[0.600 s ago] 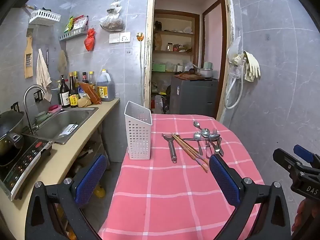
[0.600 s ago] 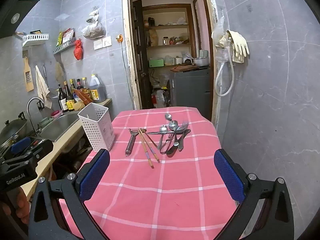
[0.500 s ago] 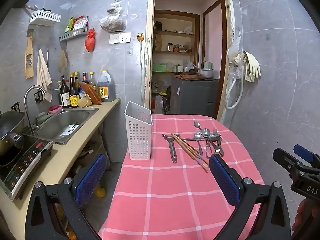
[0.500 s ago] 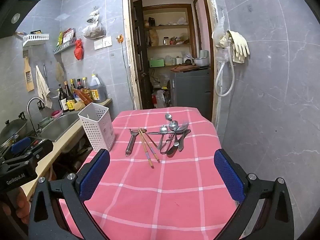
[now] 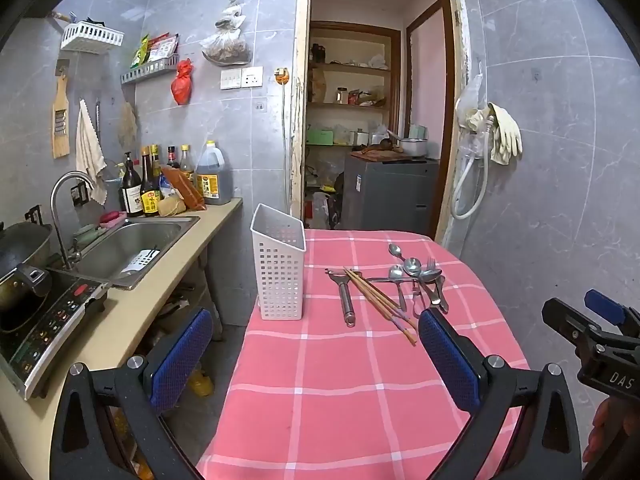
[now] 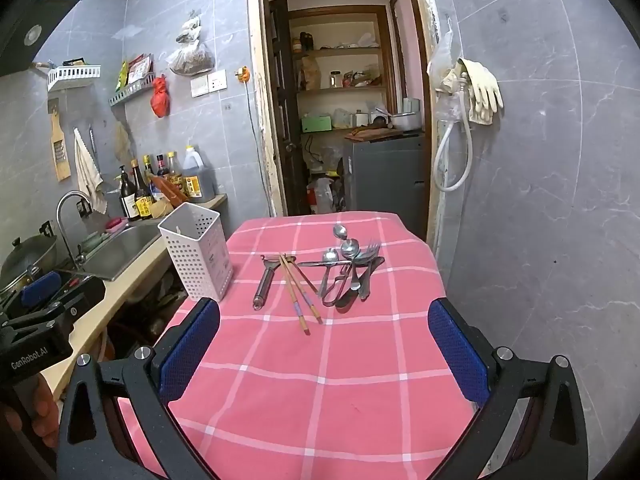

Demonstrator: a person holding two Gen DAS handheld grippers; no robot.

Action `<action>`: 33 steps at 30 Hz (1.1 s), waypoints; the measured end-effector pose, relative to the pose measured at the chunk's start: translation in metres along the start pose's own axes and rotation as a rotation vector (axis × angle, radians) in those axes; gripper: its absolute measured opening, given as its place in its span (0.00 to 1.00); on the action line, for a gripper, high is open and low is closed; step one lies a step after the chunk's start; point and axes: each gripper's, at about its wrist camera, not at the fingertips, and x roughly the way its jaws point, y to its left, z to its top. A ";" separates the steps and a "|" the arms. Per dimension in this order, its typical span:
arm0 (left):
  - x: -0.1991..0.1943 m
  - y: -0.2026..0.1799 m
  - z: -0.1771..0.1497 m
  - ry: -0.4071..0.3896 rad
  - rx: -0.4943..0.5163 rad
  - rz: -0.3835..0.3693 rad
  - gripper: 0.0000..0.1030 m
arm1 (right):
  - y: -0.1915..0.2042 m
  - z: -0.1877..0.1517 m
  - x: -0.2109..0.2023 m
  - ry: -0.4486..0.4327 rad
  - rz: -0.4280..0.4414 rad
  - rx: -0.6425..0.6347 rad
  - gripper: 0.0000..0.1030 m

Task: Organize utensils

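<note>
Although the bench (image 6: 320, 384) under its pink checked cloth is set out for sorting, no part of the task can be judged as done. The white perforated holder (image 6: 198, 250) is stood upright at the left edge of the bench, and nothing is seen rising above its rim; whether anything lies at its bottom cannot be told. All the utensils are left flat on the cloth, to the right of the holder and apart from it. Nearest the holder, a metal peeler (image 6: 265, 282) is laid with its handle toward the camera. Just beside it, the wooden chopsticks (image 6: 298, 294) are fanned out loosely. Further right, the spoons and forks (image 6: 352, 270) are heaped in an overlapping pile, so single pieces there are hard to separate by eye.

Both tools are held back over the near end of the bench, well short of the utensils. The left gripper (image 5: 316, 360) is shown with its fingers spread wide and nothing between them; the right gripper (image 6: 324, 356) is likewise released and empty. Each is angled somewhat downward toward the cloth.

Everything is therefore judged as still to do: each piece is to be picked up and stood in the holder. The tangled pile is likely to demand the most care.
</note>
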 end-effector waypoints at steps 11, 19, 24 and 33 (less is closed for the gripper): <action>0.000 0.000 0.000 0.000 0.002 -0.001 1.00 | 0.000 0.000 0.001 0.005 0.001 0.000 0.99; -0.001 0.004 -0.002 0.000 0.005 -0.004 1.00 | 0.000 0.000 0.001 0.007 0.001 0.000 0.99; -0.001 0.002 -0.002 -0.001 0.006 -0.002 1.00 | 0.000 0.000 0.000 0.007 0.002 -0.001 0.99; -0.001 0.002 -0.002 -0.001 0.007 -0.001 1.00 | -0.002 0.001 -0.001 0.009 0.002 -0.001 0.99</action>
